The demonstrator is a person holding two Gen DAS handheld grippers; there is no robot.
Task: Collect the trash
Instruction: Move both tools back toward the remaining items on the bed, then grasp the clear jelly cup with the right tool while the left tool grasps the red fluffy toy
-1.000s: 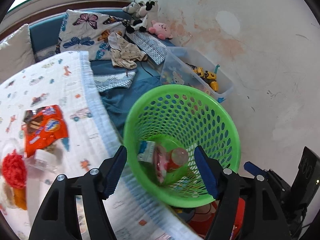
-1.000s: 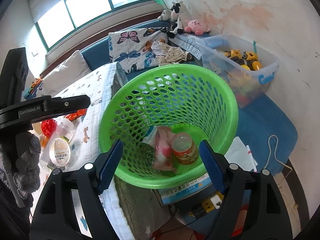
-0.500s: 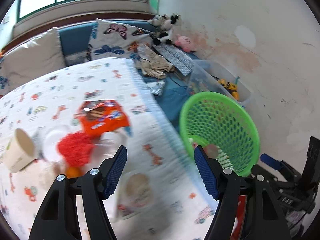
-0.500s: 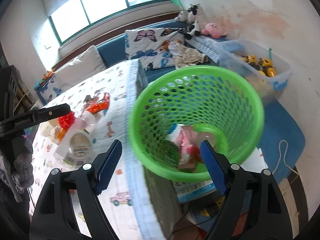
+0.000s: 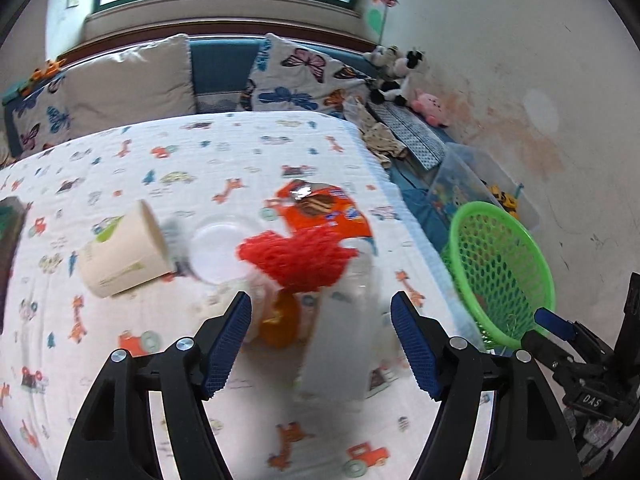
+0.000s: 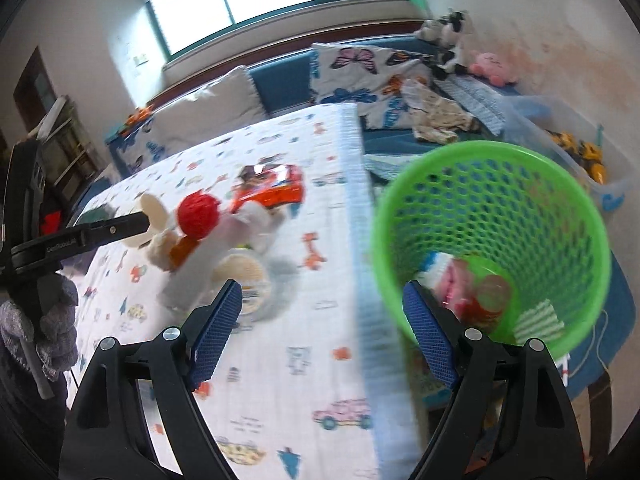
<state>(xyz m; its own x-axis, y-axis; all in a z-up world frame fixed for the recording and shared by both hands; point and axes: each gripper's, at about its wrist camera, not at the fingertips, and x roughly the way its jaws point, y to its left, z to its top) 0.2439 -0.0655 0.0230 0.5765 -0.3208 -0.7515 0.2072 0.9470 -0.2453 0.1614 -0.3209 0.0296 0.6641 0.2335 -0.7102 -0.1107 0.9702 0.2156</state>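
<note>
My left gripper (image 5: 320, 320) stands open above a blurred trash pile on the printed tablecloth (image 5: 120, 160). The pile holds a red mesh ball (image 5: 296, 256), an orange snack wrapper (image 5: 324, 212), a tipped paper cup (image 5: 124, 248), a clear lid (image 5: 218, 244) and a clear bottle (image 5: 344, 340). The pads press on nothing. My right gripper (image 6: 322, 312) hangs over the table's right edge beside the green mesh basket (image 6: 492, 216). Its jaws are opening with nothing between them. A can (image 6: 488, 300) and a pink wrapper lie in the basket.
The basket (image 5: 500, 272) stands on the floor just right of the table, near the stained wall. Behind it are a clear toy bin (image 6: 560, 120) and a blue bench with butterfly cushions (image 5: 296, 76) and plush toys. A gloved hand (image 6: 52, 328) holds the left gripper.
Both grippers swung left, away from over the basket. The left one now faces the trash pile on the table, and the right one faces the table edge. The right jaws stand wider.
</note>
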